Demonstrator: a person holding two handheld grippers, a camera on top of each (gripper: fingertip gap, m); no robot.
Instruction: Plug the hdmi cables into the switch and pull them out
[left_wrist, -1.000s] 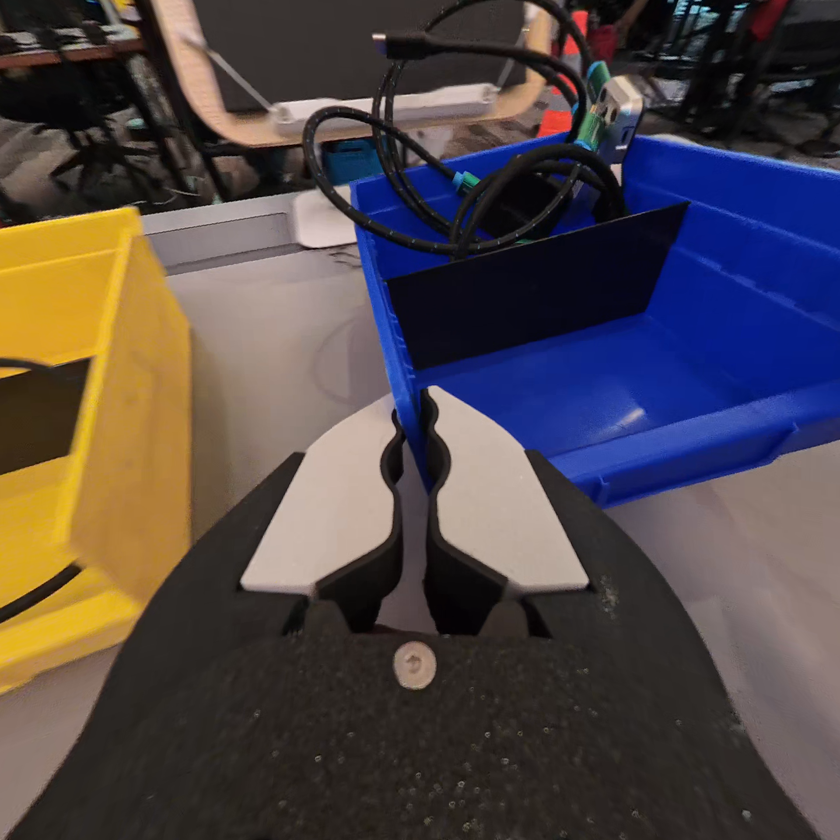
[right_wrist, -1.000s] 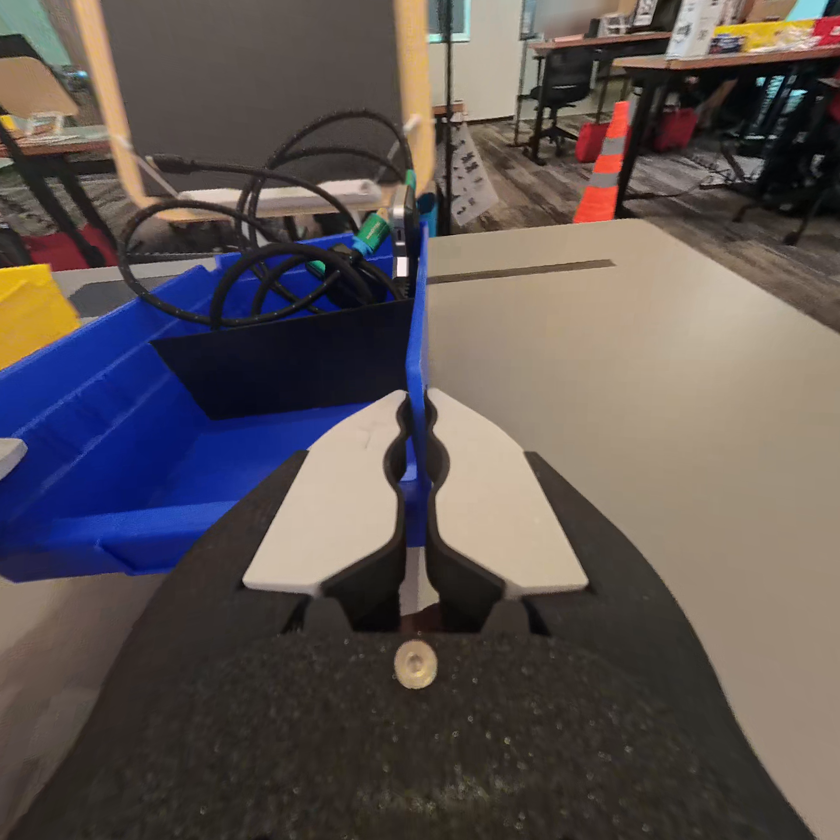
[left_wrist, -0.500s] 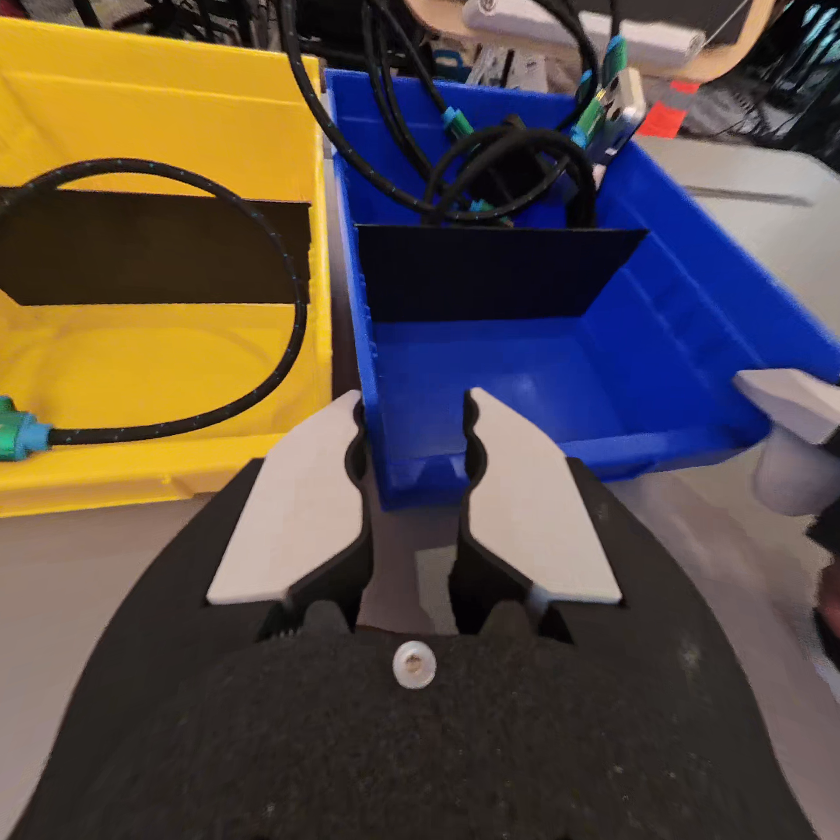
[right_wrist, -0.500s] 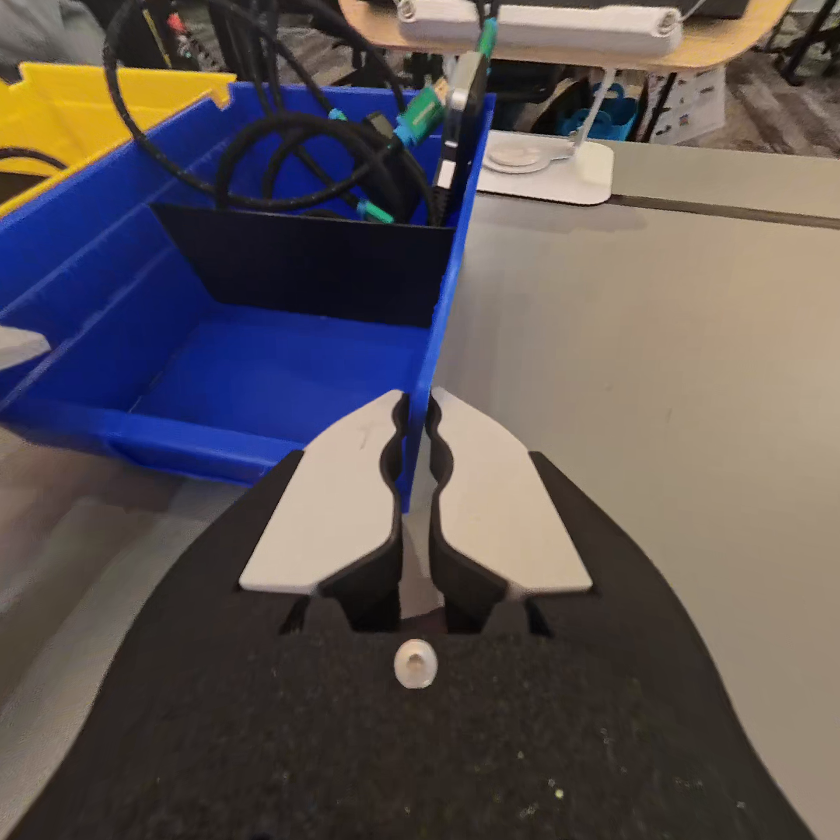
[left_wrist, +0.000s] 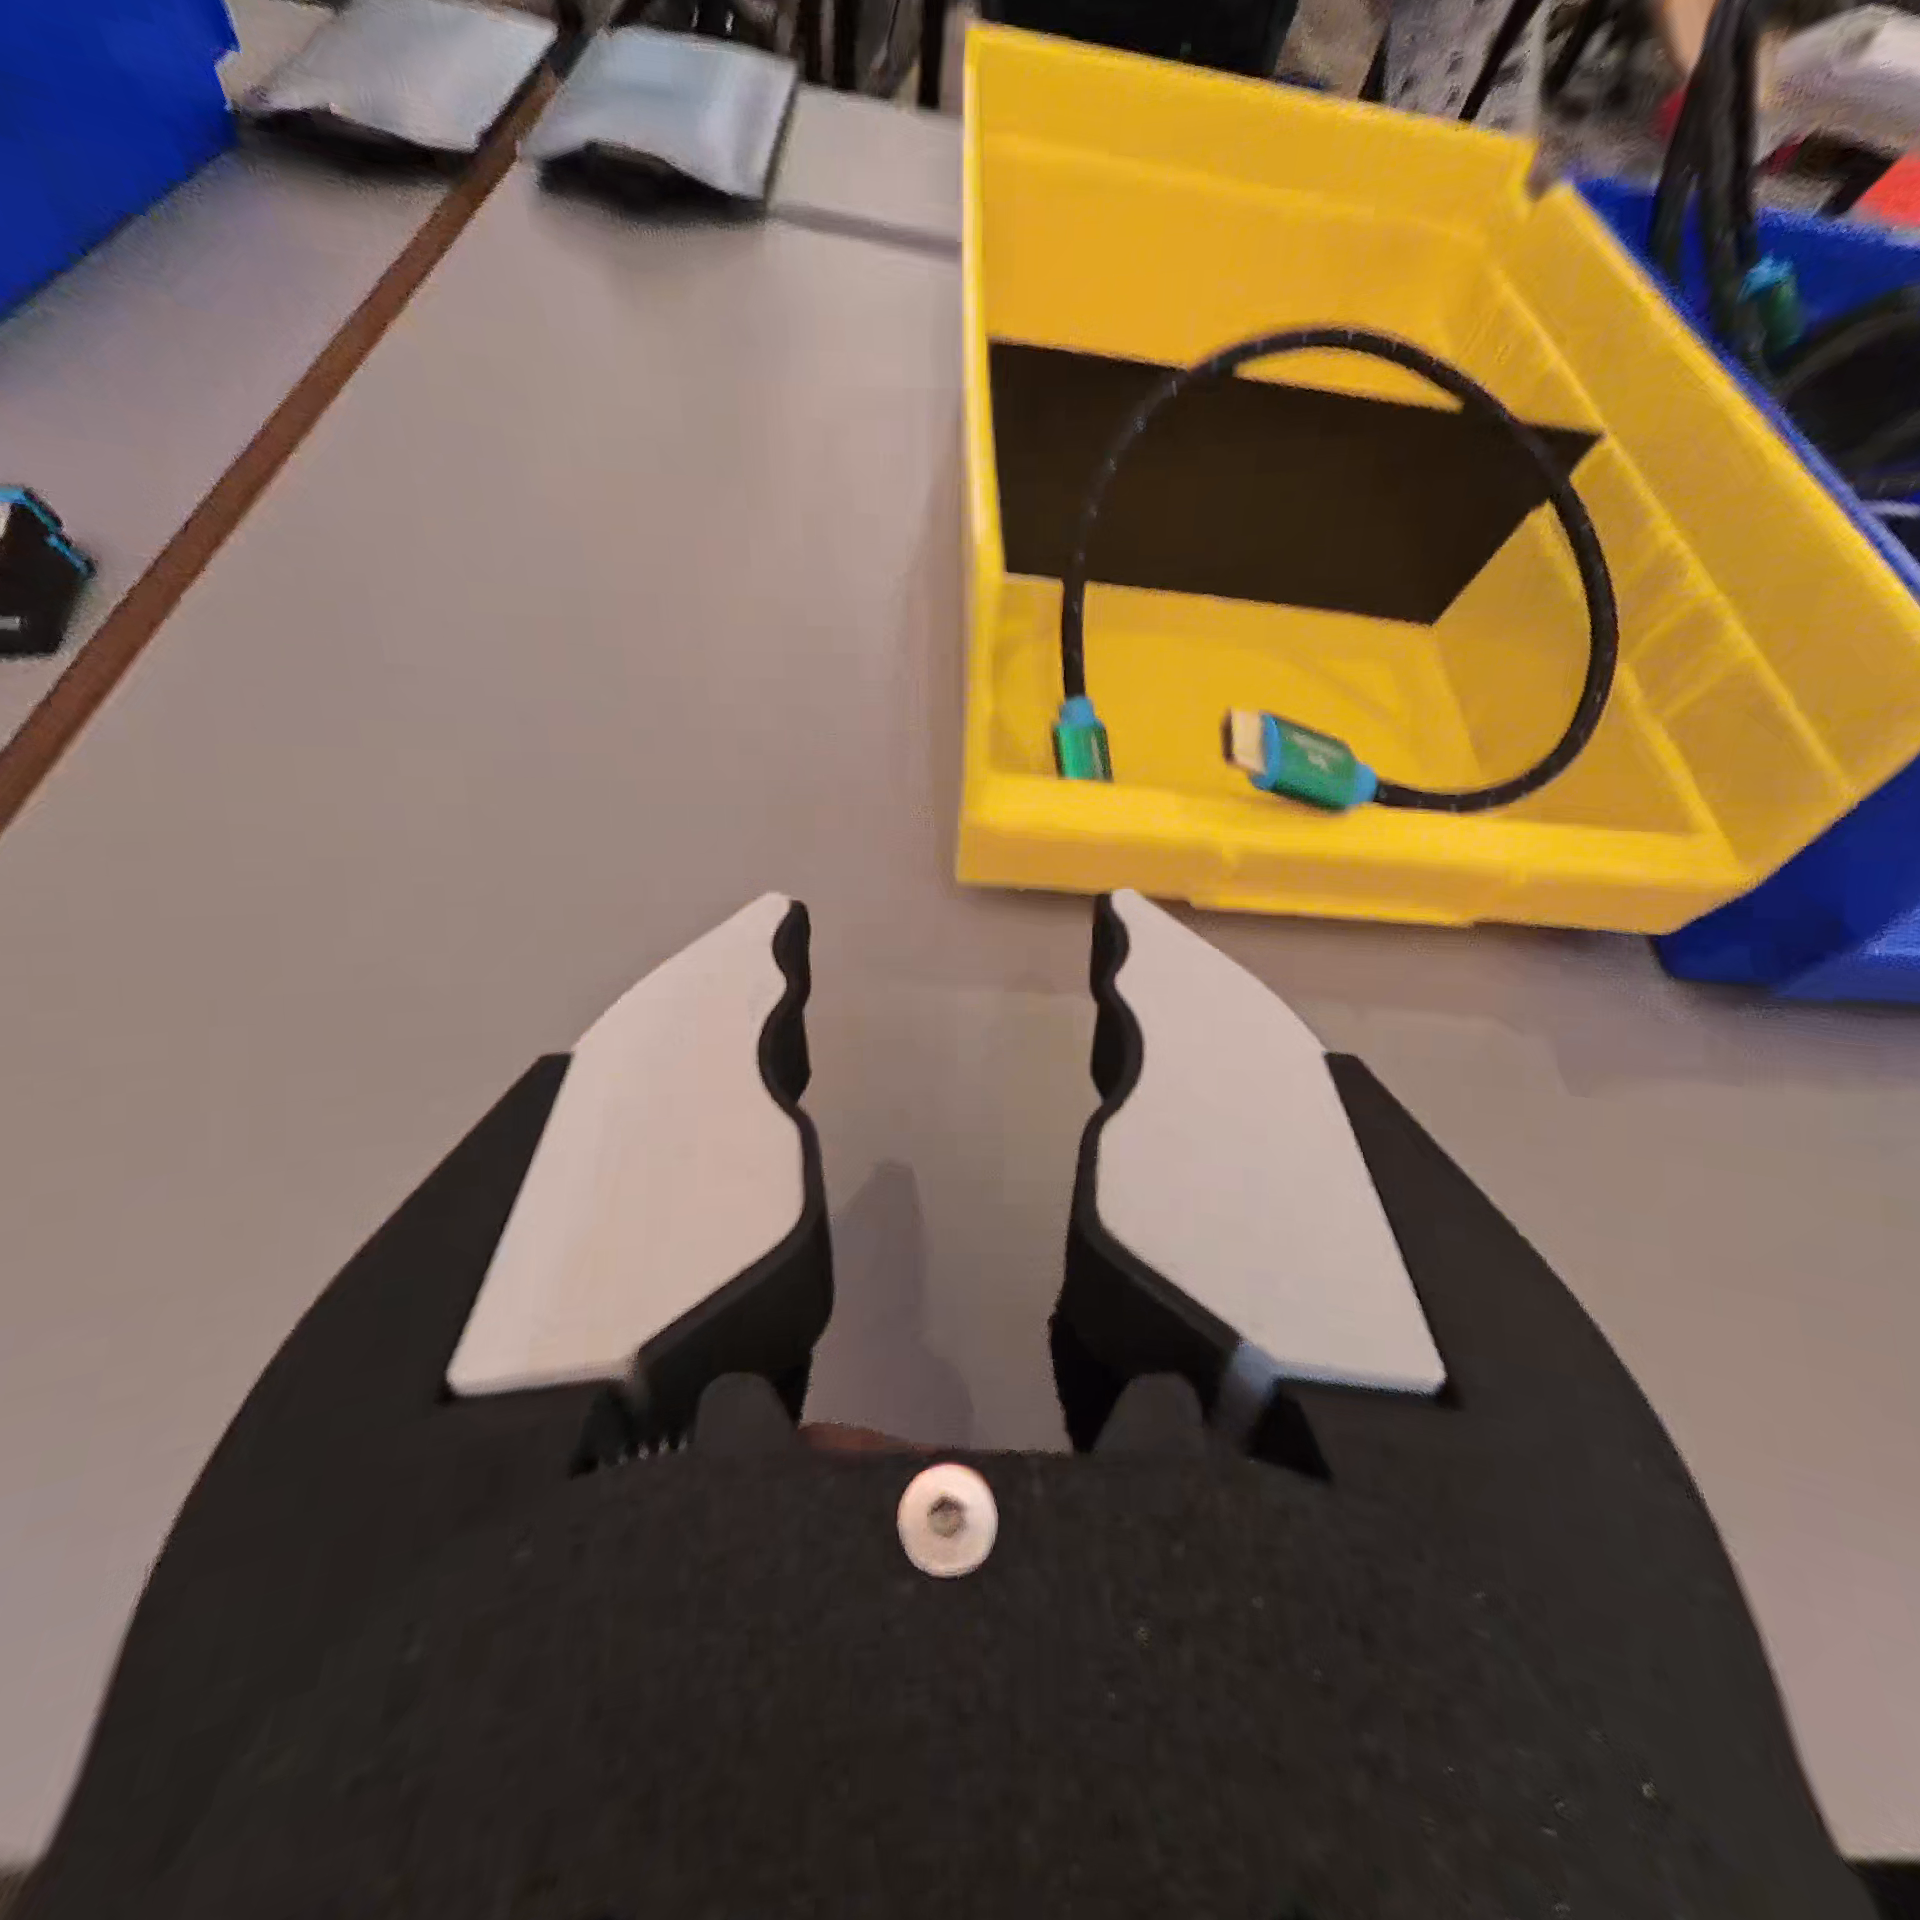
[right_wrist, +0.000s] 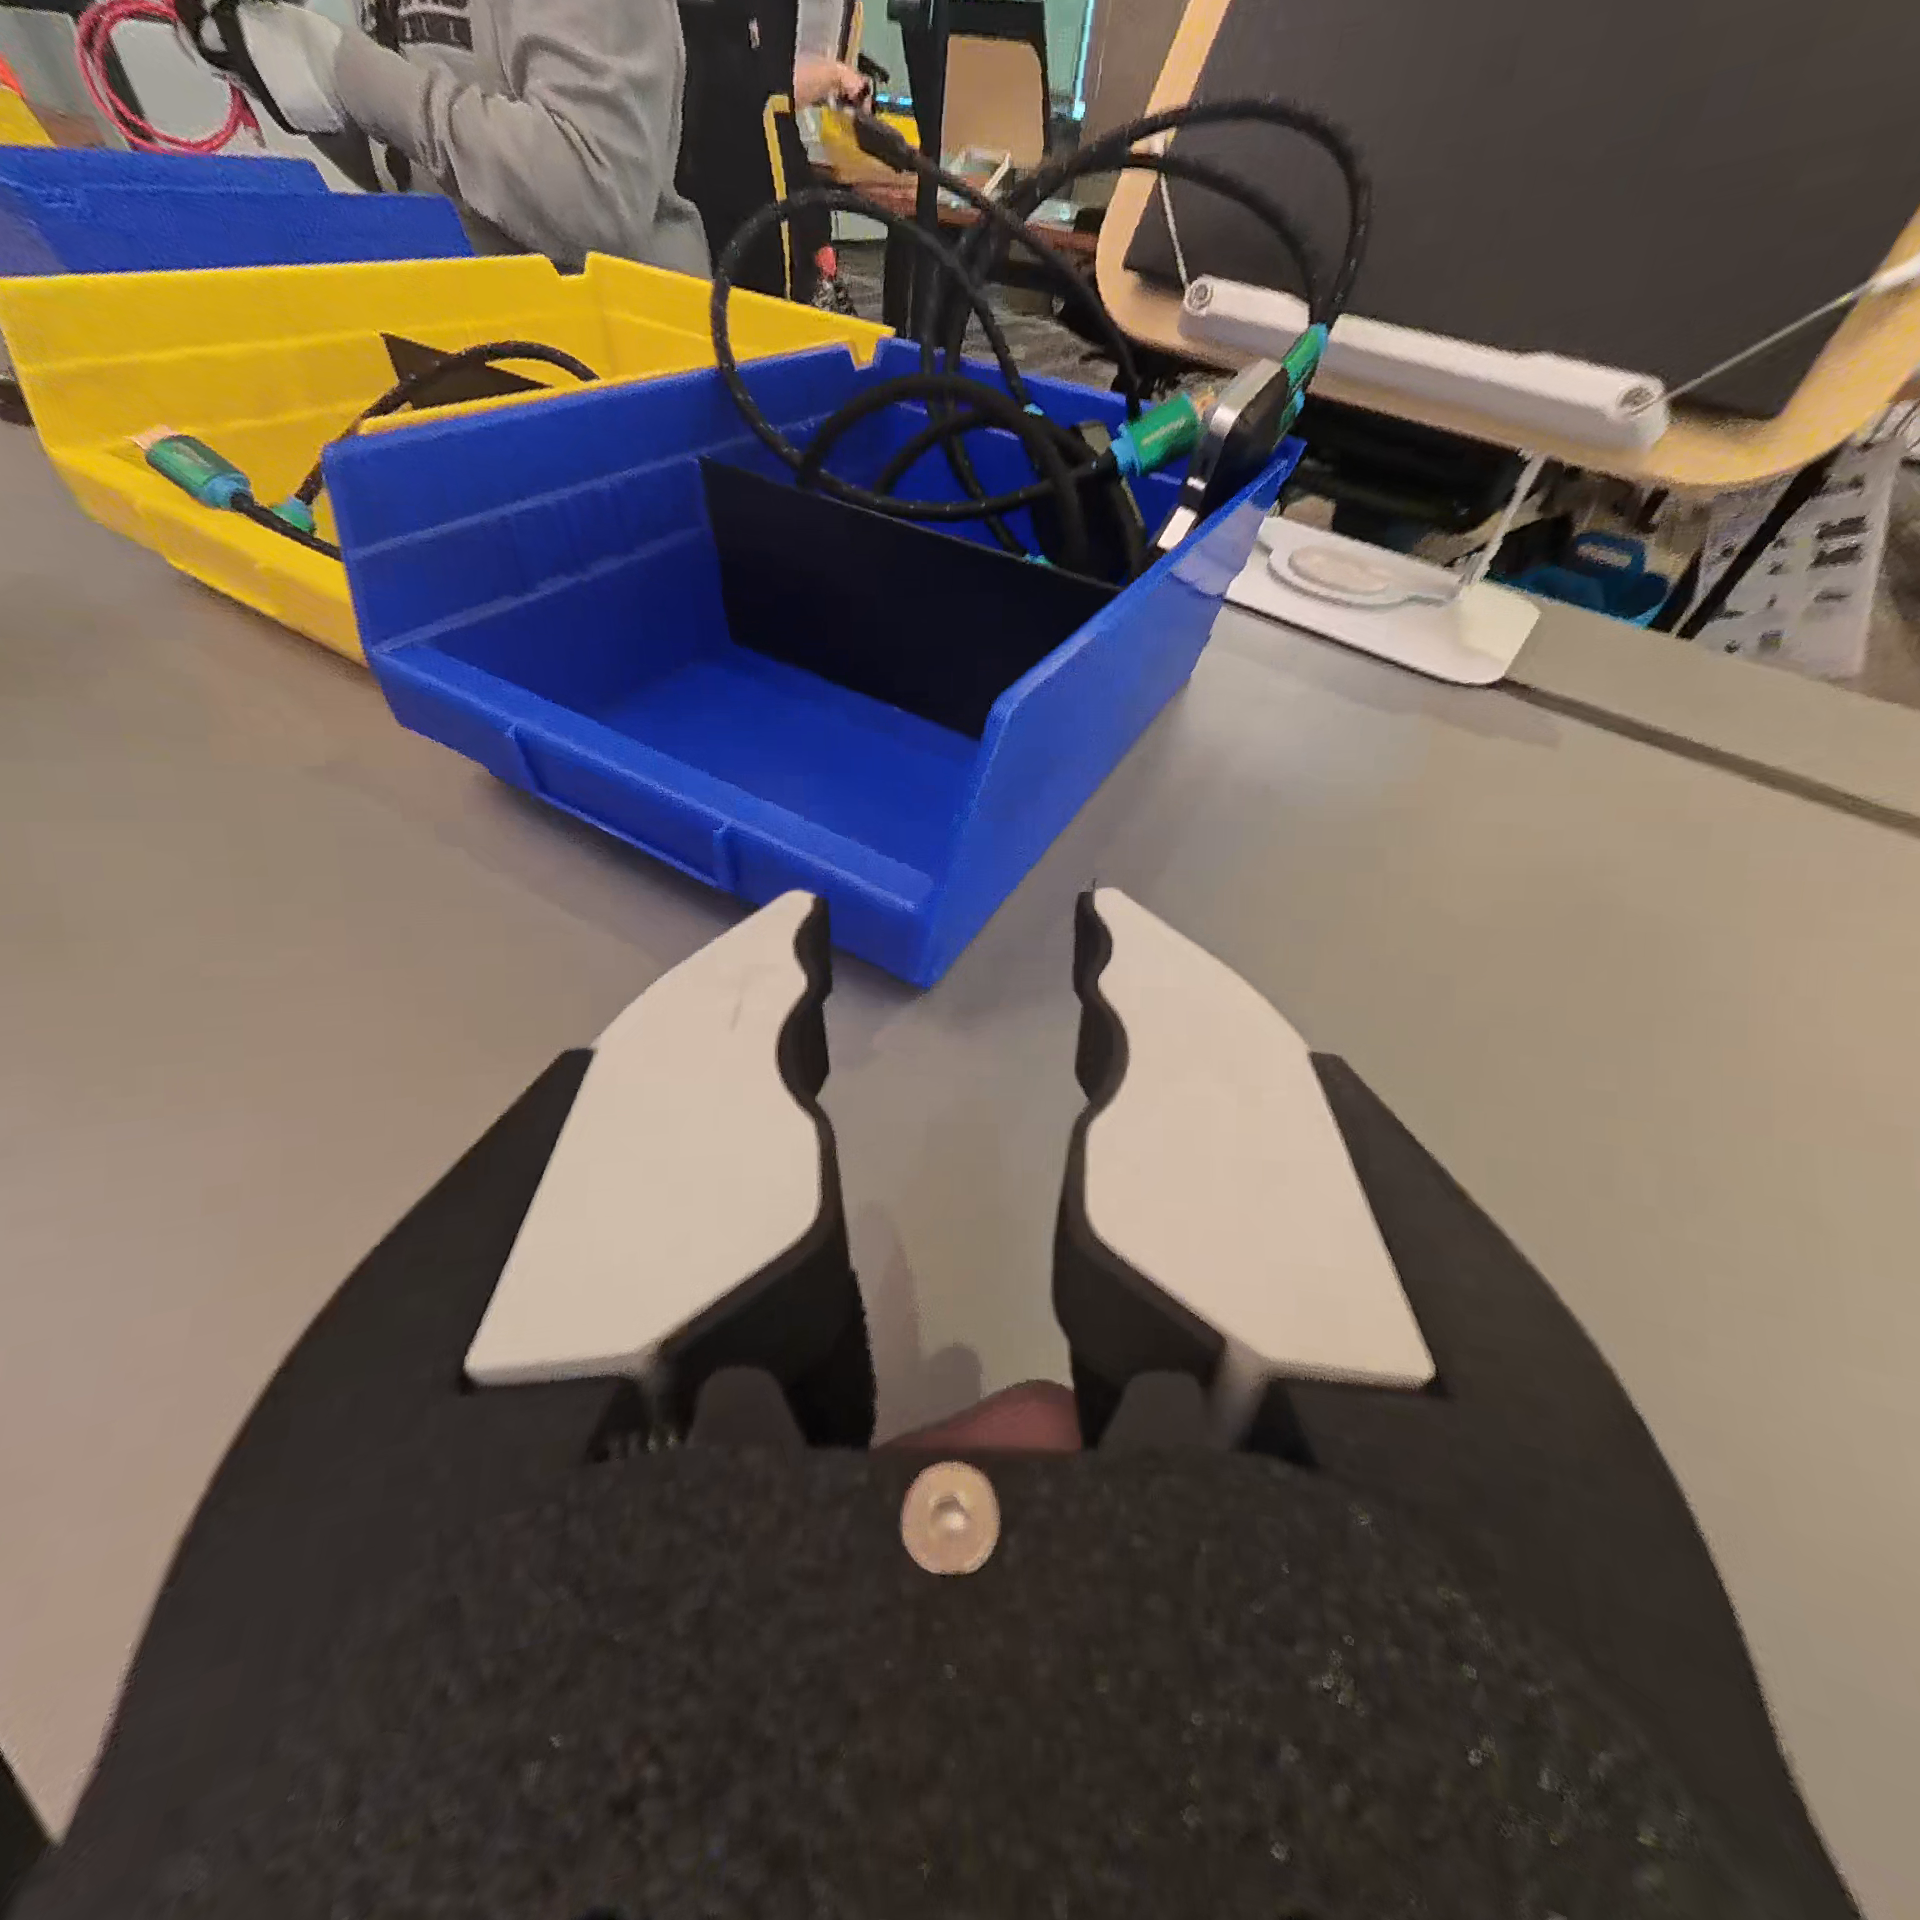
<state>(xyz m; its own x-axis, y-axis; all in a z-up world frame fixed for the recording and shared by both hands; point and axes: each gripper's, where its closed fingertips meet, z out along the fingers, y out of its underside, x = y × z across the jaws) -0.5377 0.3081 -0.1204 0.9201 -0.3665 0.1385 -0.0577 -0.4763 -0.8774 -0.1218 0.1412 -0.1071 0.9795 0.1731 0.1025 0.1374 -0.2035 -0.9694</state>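
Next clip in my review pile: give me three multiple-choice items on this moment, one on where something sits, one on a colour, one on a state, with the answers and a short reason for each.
1. Where does the loose HDMI cable with both plugs free lie?
A. in the yellow bin
B. on the bare table
C. in the left claw

2. What colour is the bin that holds the tangle of cables and the switch?
A. red
B. blue
C. white

3. What state is the left claw in?
A. shut on a plug
B. shut on a bin wall
C. open and empty

Answers:
1 A, the cable loops over the black divider inside that bin.
2 B, the blue bin holds them behind its own divider.
3 C, its jaws stand apart with only grey table between them.
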